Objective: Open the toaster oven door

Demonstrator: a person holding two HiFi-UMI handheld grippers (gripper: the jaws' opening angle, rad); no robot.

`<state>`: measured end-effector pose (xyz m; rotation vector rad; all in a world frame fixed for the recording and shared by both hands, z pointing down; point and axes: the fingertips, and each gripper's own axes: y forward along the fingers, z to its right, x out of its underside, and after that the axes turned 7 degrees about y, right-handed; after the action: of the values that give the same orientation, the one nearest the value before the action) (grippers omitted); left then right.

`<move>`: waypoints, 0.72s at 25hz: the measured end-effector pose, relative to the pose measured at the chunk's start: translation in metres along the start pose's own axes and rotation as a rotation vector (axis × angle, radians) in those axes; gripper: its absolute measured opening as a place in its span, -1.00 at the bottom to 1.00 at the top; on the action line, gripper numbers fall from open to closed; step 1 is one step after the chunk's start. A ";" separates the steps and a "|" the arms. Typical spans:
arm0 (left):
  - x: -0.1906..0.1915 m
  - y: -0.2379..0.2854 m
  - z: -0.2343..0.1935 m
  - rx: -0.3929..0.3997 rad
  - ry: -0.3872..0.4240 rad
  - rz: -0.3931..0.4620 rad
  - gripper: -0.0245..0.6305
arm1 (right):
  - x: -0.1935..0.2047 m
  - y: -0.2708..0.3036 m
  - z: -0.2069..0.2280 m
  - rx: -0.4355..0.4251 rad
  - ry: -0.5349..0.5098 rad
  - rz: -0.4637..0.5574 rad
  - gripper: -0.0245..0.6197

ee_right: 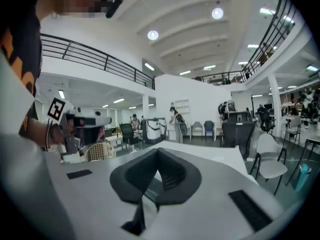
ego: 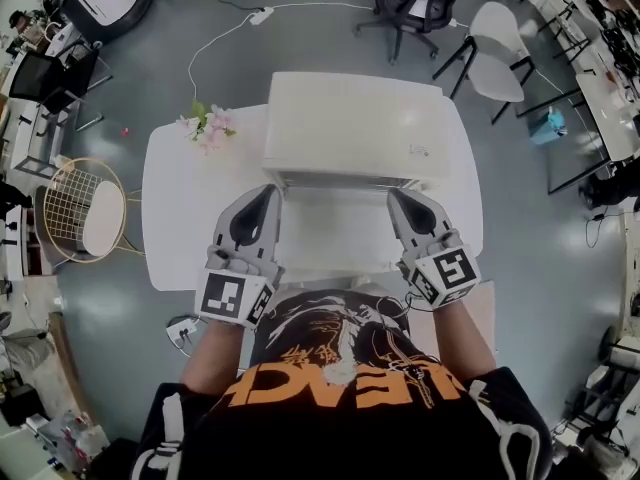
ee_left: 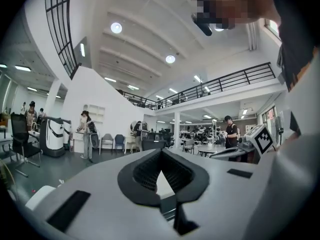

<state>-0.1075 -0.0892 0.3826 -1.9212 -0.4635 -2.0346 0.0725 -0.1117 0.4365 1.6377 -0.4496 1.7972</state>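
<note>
The white toaster oven (ego: pixel 355 128) stands at the back of the white table (ego: pixel 175 218), its front edge facing me. My left gripper (ego: pixel 265 196) sits at the oven's front left corner and my right gripper (ego: pixel 397 198) at its front right corner, both tips close to the front edge. In the left gripper view the black jaws (ee_left: pixel 160 151) meet at the tip with nothing between them. The right gripper view shows its jaws (ee_right: pixel 157 149) closed the same way. Only a sliver of white and a dark strip shows behind each pair. Whether the door is down, I cannot tell.
A small bunch of pink flowers (ego: pixel 207 126) lies at the table's back left corner. A gold wire chair (ego: pixel 85 208) stands left of the table. White chairs (ego: pixel 495 53) and a black office chair (ego: pixel 405 8) stand behind; a cable with a power strip (ego: pixel 262 14) crosses the floor.
</note>
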 end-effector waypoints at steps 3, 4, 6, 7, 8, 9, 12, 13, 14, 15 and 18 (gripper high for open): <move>-0.023 0.000 0.007 0.017 -0.004 0.049 -0.87 | -0.047 -0.013 -0.004 0.013 -0.033 0.121 -0.88; -0.030 0.000 0.010 0.025 -0.004 0.064 -0.87 | -0.058 -0.017 -0.005 0.015 -0.038 0.149 -0.88; -0.041 0.000 0.016 0.033 -0.005 0.088 -0.87 | -0.074 -0.024 -0.008 0.016 -0.041 0.190 -0.88; -0.045 0.000 0.017 0.032 -0.008 0.096 -0.87 | -0.079 -0.027 -0.009 0.017 -0.042 0.203 -0.88; -0.048 -0.001 0.019 0.028 -0.013 0.100 -0.87 | -0.083 -0.030 -0.010 0.019 -0.043 0.211 -0.88; -0.050 -0.001 0.019 0.023 -0.020 0.102 -0.87 | -0.085 -0.032 -0.011 0.023 -0.041 0.216 -0.88; -0.052 -0.002 0.022 0.018 -0.031 0.099 -0.87 | -0.089 -0.036 -0.013 0.031 -0.027 0.230 -0.88; -0.052 -0.002 0.023 0.019 -0.032 0.097 -0.87 | -0.089 -0.037 -0.014 0.033 -0.029 0.232 -0.88; -0.051 -0.002 0.024 0.020 -0.032 0.095 -0.87 | -0.089 -0.037 -0.015 0.034 -0.034 0.231 -0.88; -0.051 -0.002 0.025 0.021 -0.033 0.092 -0.87 | -0.088 -0.036 -0.015 0.032 -0.039 0.226 -0.88; -0.050 -0.001 0.027 0.020 -0.033 0.089 -0.87 | -0.086 -0.035 -0.015 0.026 -0.052 0.211 -0.88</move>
<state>-0.0812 -0.0765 0.3338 -1.9312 -0.3970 -1.9382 0.0842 -0.0969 0.3447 1.7118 -0.6464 1.9224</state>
